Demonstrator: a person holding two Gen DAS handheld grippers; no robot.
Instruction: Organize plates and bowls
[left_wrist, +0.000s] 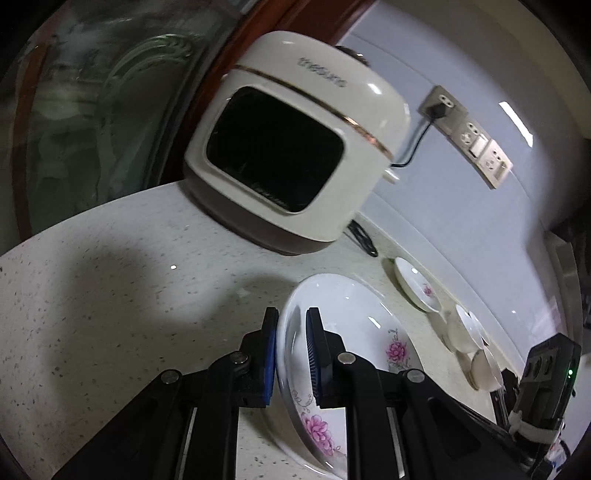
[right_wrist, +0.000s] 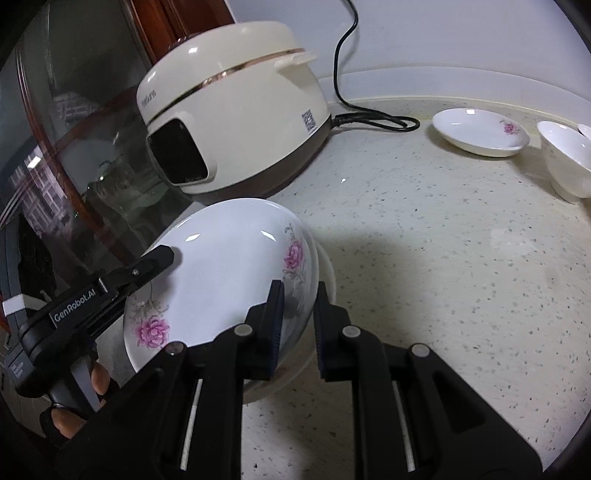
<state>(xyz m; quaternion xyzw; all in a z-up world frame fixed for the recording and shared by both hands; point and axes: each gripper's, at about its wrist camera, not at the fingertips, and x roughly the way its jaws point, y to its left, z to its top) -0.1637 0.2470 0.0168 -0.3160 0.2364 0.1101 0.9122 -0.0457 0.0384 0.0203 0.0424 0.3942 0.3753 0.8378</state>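
Note:
A large white deep plate (left_wrist: 354, 314) with pink flowers is held between both grippers above the speckled counter (left_wrist: 110, 332). My left gripper (left_wrist: 291, 314) is shut on its rim, one blue pad inside the plate and one outside. In the right wrist view the same plate (right_wrist: 221, 273) fills the lower middle, and my right gripper (right_wrist: 299, 291) is shut on its near rim. On the plate's left side the left gripper's upper finger (right_wrist: 159, 260) lies on the inner face; its lower finger is hidden. A hand (right_wrist: 99, 380) holds that gripper.
A cream rice cooker (right_wrist: 236, 122) stands just beyond the plate, its black cable (right_wrist: 380, 120) trailing along the wall. A small flowered plate (right_wrist: 480, 134) and white bowls (right_wrist: 565, 162) sit at the back right. A glass cabinet door (right_wrist: 74, 166) borders the left. Wall sockets (left_wrist: 469, 136) sit above the counter.

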